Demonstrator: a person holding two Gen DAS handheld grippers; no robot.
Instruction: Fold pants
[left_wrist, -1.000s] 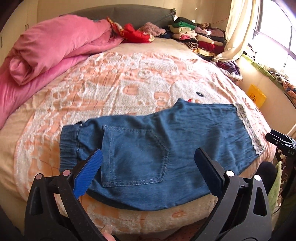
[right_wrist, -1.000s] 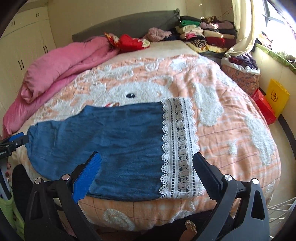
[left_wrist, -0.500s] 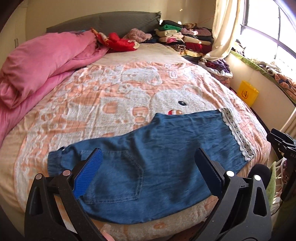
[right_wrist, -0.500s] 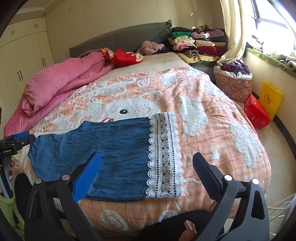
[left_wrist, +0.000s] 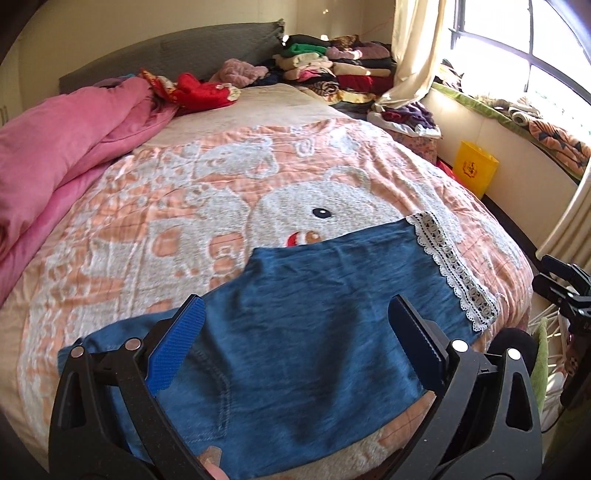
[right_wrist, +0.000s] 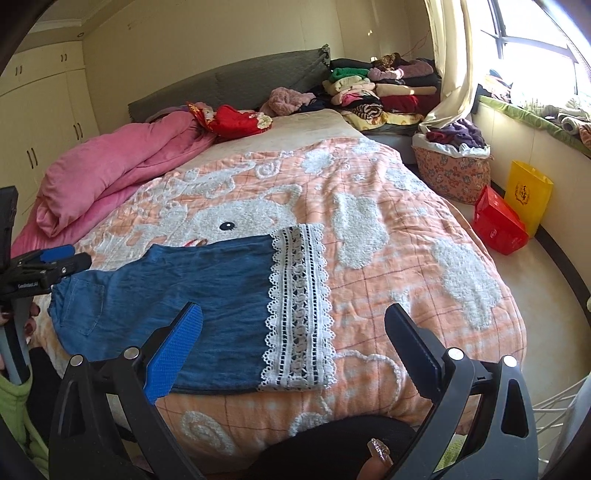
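Two grippers poised over denim pants on a bed.
The left gripper (left_wrist: 295, 328) and right gripper (right_wrist: 293, 336) hold their fingers spread wide, gripping nothing; just beyond, the pants (right_wrist: 184, 291) lie flat along the bedspread's (right_wrist: 388, 206) near edge, lace hem (right_wrist: 299, 306) rightward, pink duvet (right_wrist: 110, 173) farther back.

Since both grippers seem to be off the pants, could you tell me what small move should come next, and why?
Probably lower the right gripper onto the lace hem and close on it. The pants lie flat on the bed, already folded leg over leg, both grippers' jaws are open and empty, and that hem must travel toward the waistband.
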